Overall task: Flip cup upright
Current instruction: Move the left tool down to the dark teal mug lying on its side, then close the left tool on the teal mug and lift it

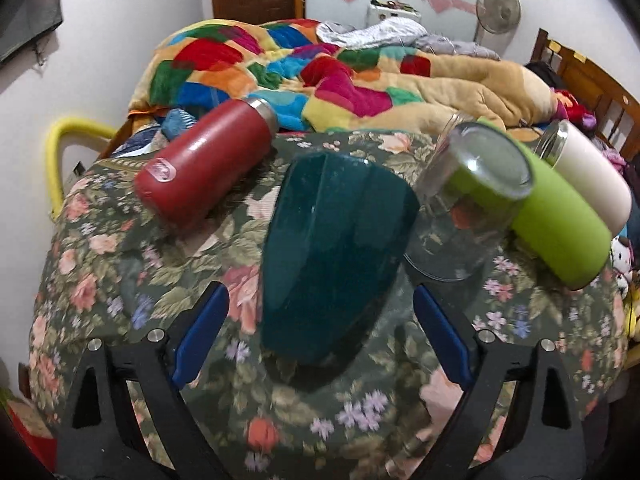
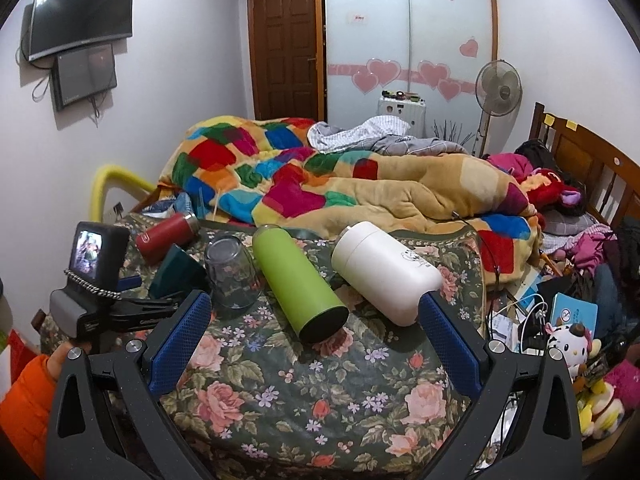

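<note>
Both pairs of blue fingers (image 1: 208,324) gape wide, gripping nothing. One dark green cup (image 1: 332,256) sits mouth-down between the left gripper (image 1: 320,312) fingers, untouched. One inverted clear glass (image 1: 460,208) stands just right; three bottles lie beyond: red (image 1: 204,164), green (image 2: 300,284), white (image 2: 384,272). Right gripper (image 2: 316,340) hovers before the green and white bottles.

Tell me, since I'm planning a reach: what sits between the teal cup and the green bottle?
The clear glass, standing upside down on the floral cloth, sits between the teal cup and green bottle; the right wrist view shows it best.
</note>
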`<action>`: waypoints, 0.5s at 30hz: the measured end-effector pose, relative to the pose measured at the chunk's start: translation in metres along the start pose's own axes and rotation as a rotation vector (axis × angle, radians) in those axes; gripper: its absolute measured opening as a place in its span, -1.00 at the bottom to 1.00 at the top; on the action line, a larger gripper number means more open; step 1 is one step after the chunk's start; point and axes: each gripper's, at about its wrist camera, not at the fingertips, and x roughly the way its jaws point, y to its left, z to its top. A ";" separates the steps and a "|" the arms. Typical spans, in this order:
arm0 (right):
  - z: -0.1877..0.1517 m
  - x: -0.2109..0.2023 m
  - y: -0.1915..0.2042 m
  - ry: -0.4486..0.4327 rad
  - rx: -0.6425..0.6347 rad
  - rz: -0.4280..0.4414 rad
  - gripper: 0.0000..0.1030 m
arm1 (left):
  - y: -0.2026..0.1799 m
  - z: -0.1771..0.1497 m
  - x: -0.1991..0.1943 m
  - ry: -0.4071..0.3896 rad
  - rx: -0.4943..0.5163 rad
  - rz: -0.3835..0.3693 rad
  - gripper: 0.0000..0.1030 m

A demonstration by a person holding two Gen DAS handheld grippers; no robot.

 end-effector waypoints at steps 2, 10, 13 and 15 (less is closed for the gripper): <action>0.001 0.006 0.002 0.004 -0.003 0.003 1.00 | 0.000 0.001 0.009 0.010 0.009 -0.004 0.74; 0.003 0.020 0.012 0.027 -0.024 0.019 1.00 | -0.003 0.005 0.025 -0.012 0.016 -0.021 0.53; 0.003 0.021 0.014 0.032 -0.035 0.019 1.00 | -0.001 0.006 0.025 -0.031 0.011 -0.013 0.43; 0.003 0.021 0.014 0.032 -0.037 0.019 1.00 | 0.001 0.006 0.024 -0.032 -0.004 -0.016 0.39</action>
